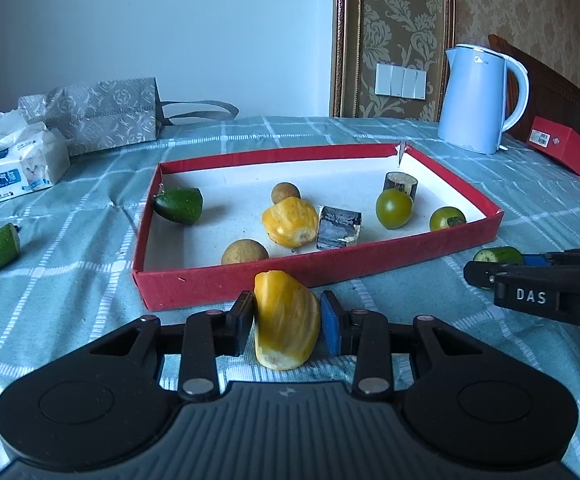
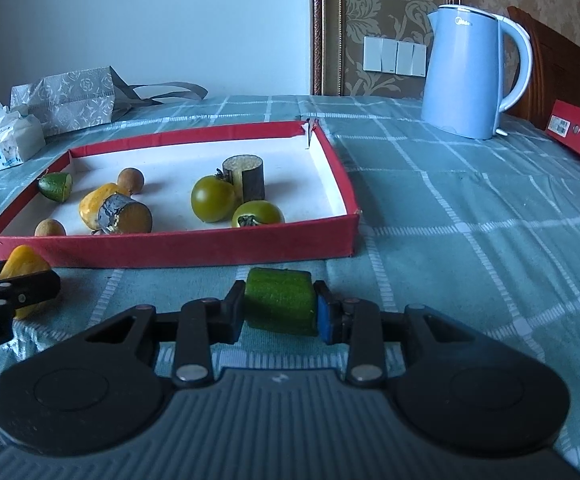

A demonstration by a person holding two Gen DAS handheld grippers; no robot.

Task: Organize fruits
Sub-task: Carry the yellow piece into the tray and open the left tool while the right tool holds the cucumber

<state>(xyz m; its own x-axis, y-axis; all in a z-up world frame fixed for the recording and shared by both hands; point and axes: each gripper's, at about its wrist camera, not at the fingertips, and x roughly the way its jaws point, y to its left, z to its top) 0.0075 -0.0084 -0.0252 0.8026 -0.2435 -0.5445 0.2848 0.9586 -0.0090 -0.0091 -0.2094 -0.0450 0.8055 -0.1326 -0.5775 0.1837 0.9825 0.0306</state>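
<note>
"DAS" on right gripper (image 1: 489, 276)

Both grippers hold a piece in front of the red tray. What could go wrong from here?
1. The yellow piece is held by its sides between the left gripper fingers; it looks soft and may slip or squash.
2. The red tray has a raised front wall; a low carry of the green piece in the right gripper could hit it.

Both your grippers are clamped, tilted downward.
Your left gripper (image 1: 286, 320) pinches a yellow piece (image 1: 286, 320) between its pads; your right gripper (image 2: 280, 306) squeezes a green chunk (image 2: 280, 302) between its own.
</note>
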